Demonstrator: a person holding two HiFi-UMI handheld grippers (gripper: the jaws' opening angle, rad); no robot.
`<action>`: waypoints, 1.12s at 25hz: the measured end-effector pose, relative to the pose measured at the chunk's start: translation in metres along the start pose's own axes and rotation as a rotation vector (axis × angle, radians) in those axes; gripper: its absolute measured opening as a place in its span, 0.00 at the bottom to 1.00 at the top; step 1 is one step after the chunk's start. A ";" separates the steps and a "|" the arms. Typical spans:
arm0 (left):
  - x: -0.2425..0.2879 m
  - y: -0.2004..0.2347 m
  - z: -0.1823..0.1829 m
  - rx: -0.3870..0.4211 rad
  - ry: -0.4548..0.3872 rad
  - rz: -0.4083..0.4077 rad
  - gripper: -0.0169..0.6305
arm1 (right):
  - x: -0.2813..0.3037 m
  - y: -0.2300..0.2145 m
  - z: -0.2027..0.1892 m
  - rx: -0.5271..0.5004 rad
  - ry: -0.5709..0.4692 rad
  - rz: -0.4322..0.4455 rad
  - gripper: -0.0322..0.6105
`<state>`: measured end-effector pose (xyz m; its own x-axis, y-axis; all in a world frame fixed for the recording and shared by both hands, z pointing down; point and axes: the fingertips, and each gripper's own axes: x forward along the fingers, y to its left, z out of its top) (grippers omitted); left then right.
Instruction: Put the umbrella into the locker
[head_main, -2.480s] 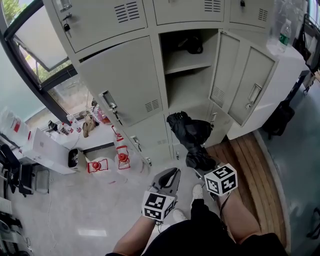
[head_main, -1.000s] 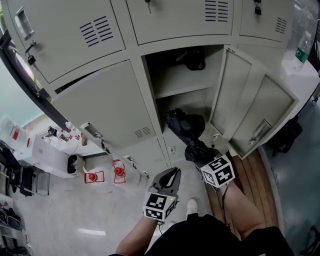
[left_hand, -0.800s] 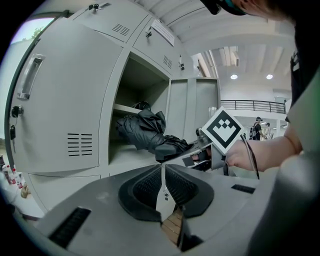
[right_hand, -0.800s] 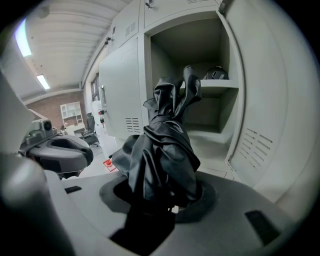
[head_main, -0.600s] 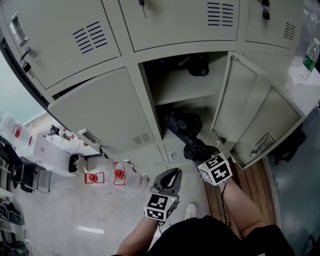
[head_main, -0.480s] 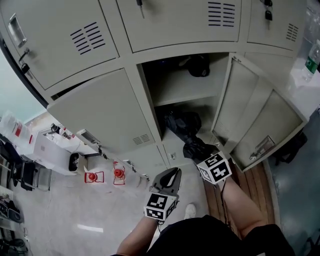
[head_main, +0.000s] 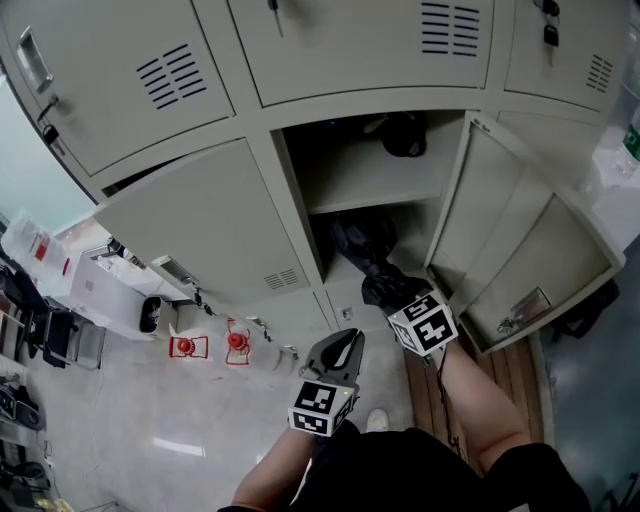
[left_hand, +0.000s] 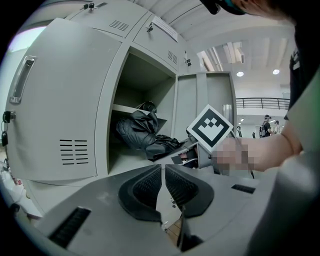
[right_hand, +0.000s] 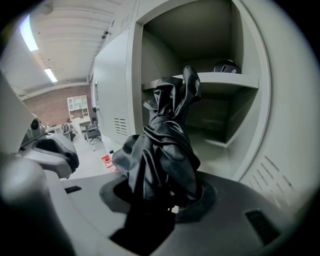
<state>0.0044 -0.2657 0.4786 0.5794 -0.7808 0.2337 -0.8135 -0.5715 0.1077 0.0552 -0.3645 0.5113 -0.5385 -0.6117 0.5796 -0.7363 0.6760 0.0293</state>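
Grey lockers (head_main: 200, 230) stood with one door (head_main: 520, 240) open. Right gripper (right_hand: 161, 200) clamped the black umbrella (head_main: 368, 240), whose far end was inside the compartment under the shelf (head_main: 375, 190) (dark item (head_main: 405, 135) at its back right). Left gripper (left_hand: 163, 186) was closed, empty.

The shelf (head_main: 375, 192) in the open locker (head_main: 300, 170) bears a dark object (head_main: 405, 135).

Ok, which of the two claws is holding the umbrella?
The right claw, clamped on the black umbrella pointing into the open locker; the left claw is shut with nothing in it.
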 end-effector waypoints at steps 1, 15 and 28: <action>0.001 0.001 0.000 0.001 0.003 0.001 0.08 | 0.002 -0.001 0.001 -0.003 0.001 0.001 0.41; 0.034 0.016 0.009 0.027 0.007 -0.075 0.08 | 0.035 -0.026 0.021 -0.046 0.004 -0.033 0.41; 0.051 0.047 0.020 0.063 0.021 -0.110 0.08 | 0.083 -0.056 0.033 -0.040 0.066 -0.068 0.41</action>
<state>-0.0037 -0.3374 0.4758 0.6634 -0.7075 0.2437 -0.7400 -0.6686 0.0734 0.0378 -0.4666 0.5313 -0.4589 -0.6288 0.6277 -0.7523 0.6509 0.1021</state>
